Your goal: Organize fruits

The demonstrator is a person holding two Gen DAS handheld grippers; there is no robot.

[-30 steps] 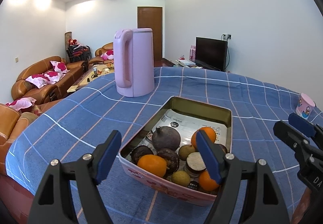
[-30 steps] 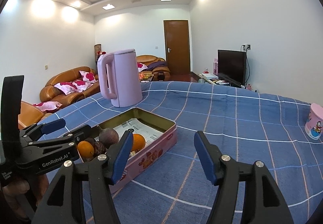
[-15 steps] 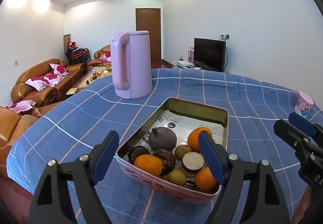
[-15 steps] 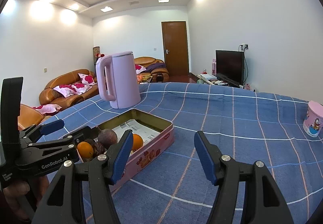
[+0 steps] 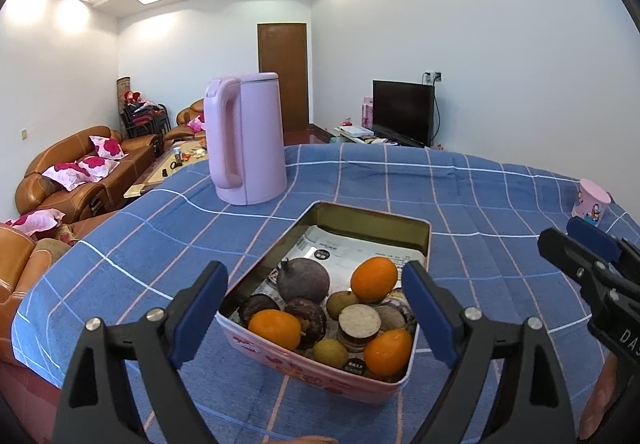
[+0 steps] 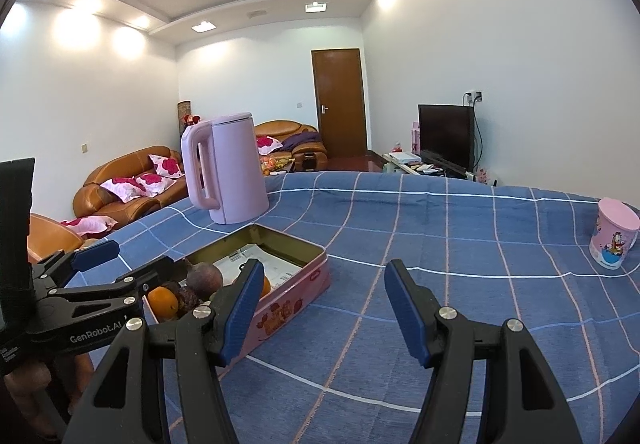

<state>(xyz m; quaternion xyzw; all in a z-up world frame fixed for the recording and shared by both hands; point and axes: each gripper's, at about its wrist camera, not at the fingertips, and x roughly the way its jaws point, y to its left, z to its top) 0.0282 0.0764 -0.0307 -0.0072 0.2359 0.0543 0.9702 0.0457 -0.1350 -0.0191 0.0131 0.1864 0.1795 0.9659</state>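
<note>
A pink rectangular tin (image 5: 320, 374) is sitting on the blue checked tablecloth (image 5: 460, 204), and the fruits are all lying inside its near end on a printed paper sheet (image 5: 348, 250). The left wrist view is looking straight down into the tin: three oranges (image 5: 374, 279), a large dark purple fruit (image 5: 303, 281), several smaller brown and dark round fruits, a cut brown one (image 5: 359, 321) showing its pale face, and a small greenish one (image 5: 330, 353) are crowding together there. The left gripper (image 5: 316, 318) is hovering just before the tin with its jaws opening, standing wide to either side of the tin's near end and pressing on nothing.

The right wrist view is showing the tin (image 6: 288, 304) from the side only, so most of the fruit is hiding behind the left gripper (image 6: 120, 264) and the wall; one orange (image 6: 162, 300) and the dark purple fruit (image 6: 205, 278) are peeking out. This view is also showing a person's fingers (image 6: 24, 388) under the left tool. The right gripper (image 6: 324, 308) is hanging released over bare cloth beside the tin, with nothing between its pads.

A lilac electric kettle (image 5: 246, 138) is standing upright beyond the tin, and a pink cartoon cup (image 6: 614, 238) is standing well apart at the right edge. The right gripper (image 5: 588, 252) is reaching into the left view's right margin.
</note>
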